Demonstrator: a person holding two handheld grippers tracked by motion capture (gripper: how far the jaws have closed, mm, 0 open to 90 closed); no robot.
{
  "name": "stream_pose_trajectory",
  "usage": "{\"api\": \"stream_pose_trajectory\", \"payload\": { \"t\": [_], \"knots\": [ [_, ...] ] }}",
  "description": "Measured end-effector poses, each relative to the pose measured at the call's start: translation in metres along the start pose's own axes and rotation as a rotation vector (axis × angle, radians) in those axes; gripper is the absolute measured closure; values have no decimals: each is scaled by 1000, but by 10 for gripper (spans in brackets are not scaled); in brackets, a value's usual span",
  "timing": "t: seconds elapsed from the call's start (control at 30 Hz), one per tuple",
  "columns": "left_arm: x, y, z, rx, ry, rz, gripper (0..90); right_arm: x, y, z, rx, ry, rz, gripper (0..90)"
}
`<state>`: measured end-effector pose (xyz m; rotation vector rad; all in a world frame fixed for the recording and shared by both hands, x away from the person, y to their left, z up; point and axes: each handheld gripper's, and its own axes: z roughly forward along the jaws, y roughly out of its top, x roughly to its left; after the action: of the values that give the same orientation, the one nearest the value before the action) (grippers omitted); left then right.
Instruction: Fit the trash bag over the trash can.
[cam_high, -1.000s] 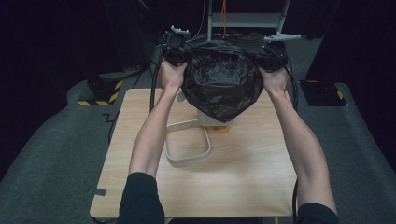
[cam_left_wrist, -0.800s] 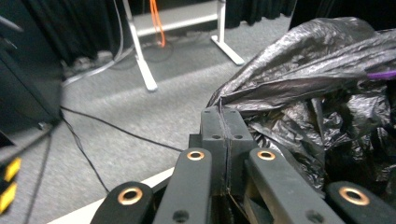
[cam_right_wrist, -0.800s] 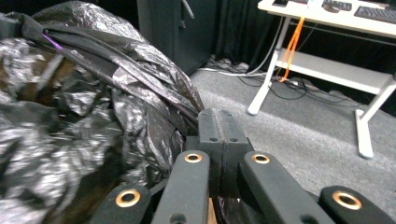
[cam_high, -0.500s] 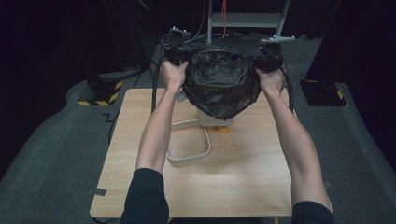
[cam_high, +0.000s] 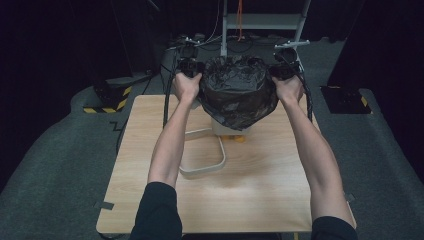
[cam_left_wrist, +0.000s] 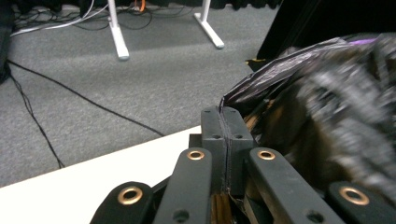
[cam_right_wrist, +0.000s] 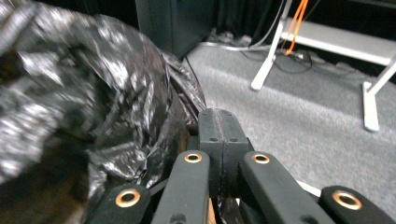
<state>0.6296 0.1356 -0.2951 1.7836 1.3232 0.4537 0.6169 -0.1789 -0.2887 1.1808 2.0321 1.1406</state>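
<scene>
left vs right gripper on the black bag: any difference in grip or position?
The left gripper holds the black bag at its left edge, the right gripper at its right edge. In the left gripper view the bag's film lies to the right of the jaws; in the right gripper view it lies to the left. Shared: both jaw pairs are shut on a pinch of film, holding the bag spread above the table.

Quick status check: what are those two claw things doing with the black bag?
Left gripper and right gripper: both shut on black bag edges. Bag held spread above white bin. Nothing in the way.
</scene>
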Motion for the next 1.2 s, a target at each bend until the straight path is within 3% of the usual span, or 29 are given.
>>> {"api": "stream_pose_trajectory", "payload": {
  "t": [0.03, 0.1, 0.27, 0.4, 0.43, 0.57, 0.7, 0.83, 0.93, 1.03, 1.2],
  "knots": [
    [4, -4, -2, -20, -17, -29, 854, -2, -2, 1, 10, 13, 8, 900],
    [5, -7, -5, -45, -29, -40, 801, -2, -3, -2, -3, 9, 6, 897],
    [3, -12, -19, -103, -18, -41, 646, -1, 0, -18, -59, 15, 30, 746],
    [1, -15, -28, -122, -1, -28, 555, 0, 3, -31, -90, 18, 31, 704],
    [2, -18, -35, -136, -12, -33, 531, 1, 3, -40, -106, 24, 34, 681],
    [3, -23, -47, -156, -56, -53, 484, 3, 0, -49, -112, 59, 39, 659],
    [-1, -32, -61, -181, -75, -27, 483, 7, -5, -56, -88, 95, 11, 671],
    [-6, -38, -76, -190, -103, 10, 524, 8, -9, -55, -67, 114, -1, 742],
    [-9, -42, -82, -190, -115, 32, 598, 8, -14, -53, -46, 141, -8, 870],
    [-10, -49, -82, -160, -129, 53, 663, 10, -16, -50, -21, 155, -27, 900],
    [-11, -58, -74, -104, -119, 77, 752, 13, -20, -48, 2, 162, -36, 900]
  ]
}}
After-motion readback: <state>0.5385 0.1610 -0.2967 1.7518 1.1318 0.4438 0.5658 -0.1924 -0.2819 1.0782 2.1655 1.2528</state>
